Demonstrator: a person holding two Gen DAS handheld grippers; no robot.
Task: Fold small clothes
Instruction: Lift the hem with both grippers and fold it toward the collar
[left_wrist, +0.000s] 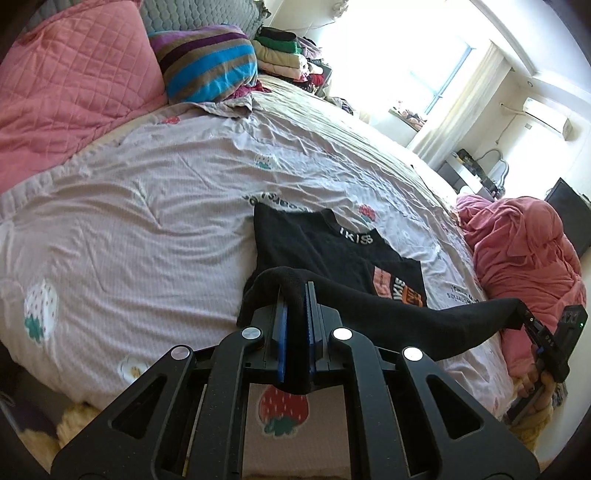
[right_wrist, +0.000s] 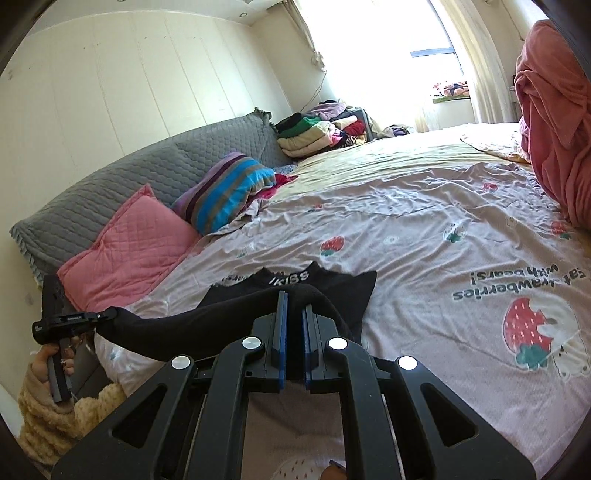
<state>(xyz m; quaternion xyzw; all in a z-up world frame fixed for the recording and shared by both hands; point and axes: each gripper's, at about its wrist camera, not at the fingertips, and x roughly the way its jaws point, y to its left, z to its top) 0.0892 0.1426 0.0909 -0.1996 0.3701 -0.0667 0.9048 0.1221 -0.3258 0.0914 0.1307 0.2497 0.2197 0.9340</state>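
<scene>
A small black top (left_wrist: 332, 254) with "IKISS" on its collar lies on the strawberry-print bedsheet (left_wrist: 166, 206), collar away from me. Its near hem is lifted off the bed and stretched between both grippers. My left gripper (left_wrist: 296, 290) is shut on one end of the hem, the cloth pinched between its blue pads. At the right of this view, my right gripper (left_wrist: 519, 314) is shut on the other end. In the right wrist view the same black top (right_wrist: 343, 291) hangs from my right gripper (right_wrist: 294, 301), and my left gripper (right_wrist: 110, 314) holds the hem at the far left.
A pink quilted pillow (left_wrist: 74, 85) and a striped pillow (left_wrist: 210, 62) lie at the head of the bed. A pile of folded clothes (left_wrist: 284, 51) sits behind them. A heap of pink cloth (left_wrist: 524, 251) lies at the bed's right side. A person's hand in a fuzzy sleeve (right_wrist: 55, 398) holds the left gripper.
</scene>
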